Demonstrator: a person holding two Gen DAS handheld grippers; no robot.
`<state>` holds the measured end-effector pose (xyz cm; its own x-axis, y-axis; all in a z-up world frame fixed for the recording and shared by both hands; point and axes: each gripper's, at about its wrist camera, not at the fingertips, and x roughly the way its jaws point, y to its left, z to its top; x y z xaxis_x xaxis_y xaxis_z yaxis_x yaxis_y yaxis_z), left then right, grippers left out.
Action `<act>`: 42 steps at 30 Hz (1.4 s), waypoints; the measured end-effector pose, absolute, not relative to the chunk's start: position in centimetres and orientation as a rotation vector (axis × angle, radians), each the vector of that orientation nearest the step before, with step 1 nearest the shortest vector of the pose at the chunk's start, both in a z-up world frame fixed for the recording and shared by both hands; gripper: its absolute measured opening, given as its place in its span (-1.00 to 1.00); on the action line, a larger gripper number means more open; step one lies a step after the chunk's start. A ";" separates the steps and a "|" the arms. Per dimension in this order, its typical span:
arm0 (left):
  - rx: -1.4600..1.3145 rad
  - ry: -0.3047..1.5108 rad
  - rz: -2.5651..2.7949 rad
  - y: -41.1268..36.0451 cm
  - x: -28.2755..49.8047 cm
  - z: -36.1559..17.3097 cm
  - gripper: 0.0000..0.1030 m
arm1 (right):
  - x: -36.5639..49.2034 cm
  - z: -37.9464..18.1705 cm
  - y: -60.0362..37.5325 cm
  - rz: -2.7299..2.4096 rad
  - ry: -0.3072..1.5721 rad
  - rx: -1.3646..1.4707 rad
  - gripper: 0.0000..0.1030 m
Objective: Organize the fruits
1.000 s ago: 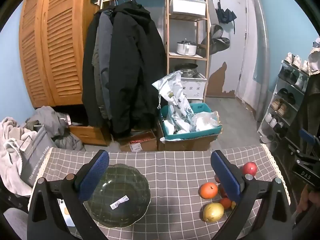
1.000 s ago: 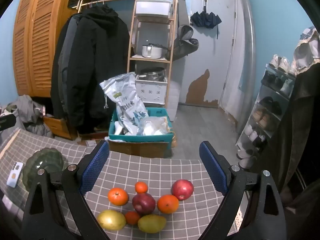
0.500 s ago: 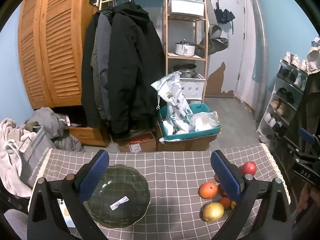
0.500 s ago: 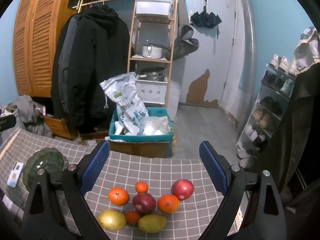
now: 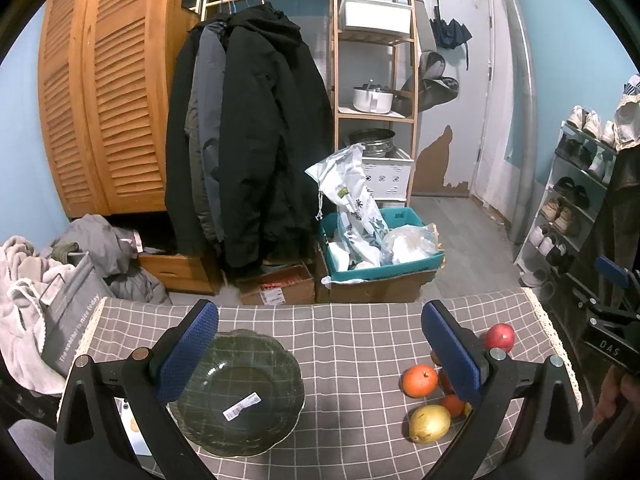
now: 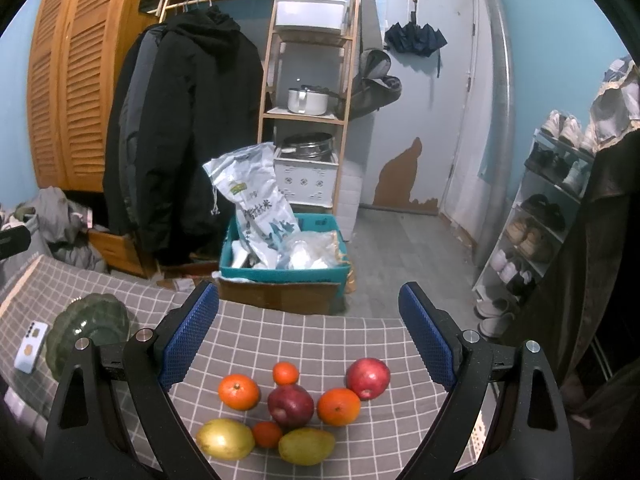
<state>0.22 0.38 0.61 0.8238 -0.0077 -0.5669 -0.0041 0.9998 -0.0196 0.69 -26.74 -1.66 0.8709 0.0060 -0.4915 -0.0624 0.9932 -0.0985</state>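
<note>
Several fruits lie bunched on the grey checked tablecloth [image 6: 304,332]: a red apple [image 6: 367,372], a dark red apple [image 6: 291,406], oranges [image 6: 239,391] [image 6: 338,406], small tangerines [image 6: 285,373], and yellow-green mangoes [image 6: 225,439] [image 6: 306,446]. My right gripper [image 6: 308,328] is open and empty above them. A dark green glass bowl [image 5: 240,392] with a white sticker sits empty on the left. My left gripper [image 5: 320,348] is open and empty, its left finger over the bowl's rim. The fruits also show in the left wrist view [image 5: 418,380] at the right.
A white phone [image 6: 31,346] lies left of the bowl [image 6: 86,328]. Beyond the table's far edge stand cardboard boxes and a teal crate [image 5: 380,256] with bags, hanging coats [image 5: 248,140], a wooden shelf and a shoe rack [image 6: 540,216].
</note>
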 end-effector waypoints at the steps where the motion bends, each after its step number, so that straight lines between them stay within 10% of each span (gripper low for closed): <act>1: -0.020 0.603 -0.002 0.4 0.3 0.7 0.99 | 0.6 -1.8 -26.7 0.035 0.513 -0.113 0.75; 42: -0.022 0.593 -0.005 0.5 0.0 0.5 0.99 | 0.6 -1.5 -26.4 0.034 0.512 -0.120 0.75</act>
<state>0.05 0.54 0.54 0.8291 -0.0114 -0.5590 -0.0015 0.9997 -0.0226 0.58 -26.37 -1.53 0.8712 0.0025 -0.4909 -0.0627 0.9924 -0.1062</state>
